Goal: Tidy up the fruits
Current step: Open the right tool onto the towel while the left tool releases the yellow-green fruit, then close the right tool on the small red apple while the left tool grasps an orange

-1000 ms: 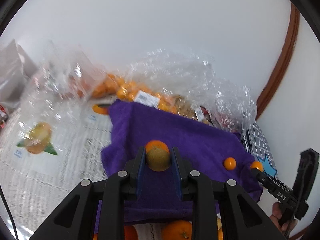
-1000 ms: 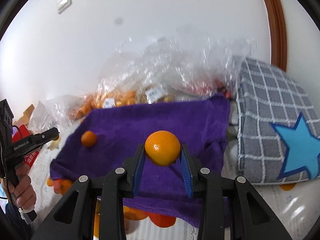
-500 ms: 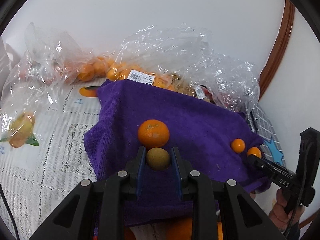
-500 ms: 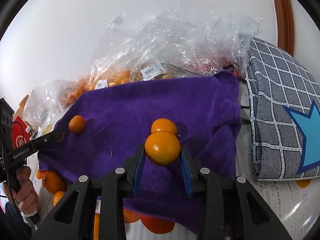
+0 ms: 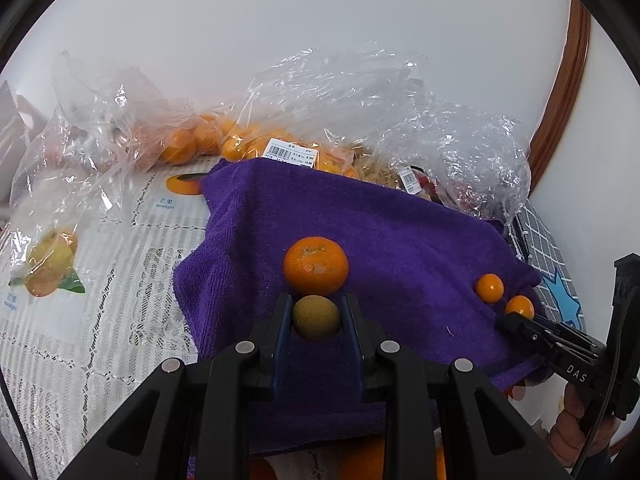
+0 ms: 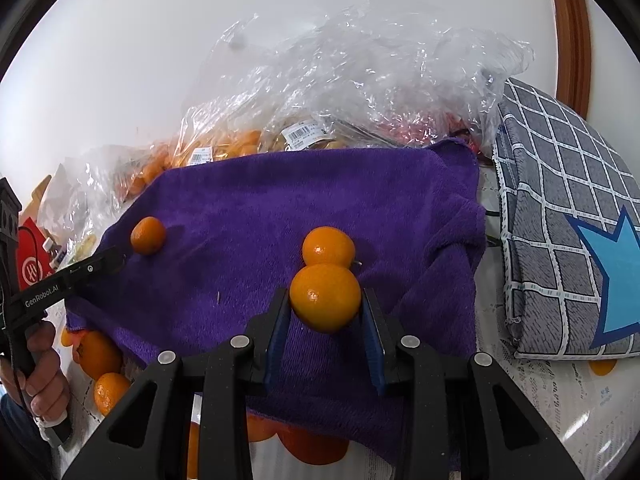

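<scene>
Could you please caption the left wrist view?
Left gripper holds a brownish-green fruit beside an orange on the purple towel.

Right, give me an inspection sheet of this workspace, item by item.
Surface: lace tablecloth, purple towel spread on it.
Job's things: two oranges on the towel, one ahead of the left gripper, one ahead of the right.
Clutter: plastic bags of fruit behind the towel; checked cushion; more oranges at the towel's near edge.
Grippers: left gripper shut on a brownish fruit; right gripper shut on an orange.
Cables: nothing seen on the table.
Surroundings: white wall.
</scene>
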`<state>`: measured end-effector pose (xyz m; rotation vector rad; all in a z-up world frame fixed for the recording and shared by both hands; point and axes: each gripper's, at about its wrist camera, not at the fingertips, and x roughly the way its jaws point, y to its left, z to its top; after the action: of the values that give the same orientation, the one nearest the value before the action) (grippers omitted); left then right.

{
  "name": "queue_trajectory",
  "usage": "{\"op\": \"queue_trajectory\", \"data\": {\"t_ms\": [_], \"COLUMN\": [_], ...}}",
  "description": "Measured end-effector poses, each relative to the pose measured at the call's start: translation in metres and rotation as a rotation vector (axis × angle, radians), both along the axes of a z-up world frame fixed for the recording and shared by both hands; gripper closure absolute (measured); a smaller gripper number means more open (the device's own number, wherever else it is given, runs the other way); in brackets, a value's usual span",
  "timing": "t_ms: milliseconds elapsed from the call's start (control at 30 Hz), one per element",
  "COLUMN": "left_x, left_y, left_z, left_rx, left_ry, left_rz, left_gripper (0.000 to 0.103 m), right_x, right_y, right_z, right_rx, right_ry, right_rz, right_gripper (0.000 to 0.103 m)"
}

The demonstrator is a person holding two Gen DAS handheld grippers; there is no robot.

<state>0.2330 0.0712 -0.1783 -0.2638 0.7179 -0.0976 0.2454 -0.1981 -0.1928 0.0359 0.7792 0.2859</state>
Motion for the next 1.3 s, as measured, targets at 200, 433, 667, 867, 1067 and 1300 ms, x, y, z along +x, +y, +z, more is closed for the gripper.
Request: {"op": "queue_trajectory", "data": {"t_ms": [200,433,667,867,1067,1300], "left_x": [0.002,0.002,0.001,-0.005,-0.023,-0.045], "left_y": [0.000,0.001,0.000,-0.007,-0.001,0.002], "left_z": [-0.001,-0.002,-0.001,0.005,0.016,0.026], "left_rx": [0.003,0.002,-0.014,0.003,-0.043,-0.059], "left_ry": [0.005,0.009,-0.001,-0.033,-0.095,-0.132], "left_rz": [0.001,0.002,-0.010,-0.030,-0.032,-0.038], "left_gripper": [0.079,0.079,0.074,0.067,0.061,0.060], "right_x": [0.000,0.000,-0.008,-0.019,-0.031,-0.064], "right_y": [0.002,0.004,0.002,-0.009,-0.012,-0.010], "right_z": [-0.001,0.000,0.006,0.015,0.027,0.027], "right_rx": [-0.020,-0.035,-0.041,0.009,0.006,0.053], "right_ry": [0.004,0.004,-0.039,-0.085,-0.132,-0.045], "right_rz": [0.010,0.024,-0.002,-0.031,-0.081,-0.049], "right_gripper": [0.068,0.057,0.049,0.049,0.049,0.049]}}
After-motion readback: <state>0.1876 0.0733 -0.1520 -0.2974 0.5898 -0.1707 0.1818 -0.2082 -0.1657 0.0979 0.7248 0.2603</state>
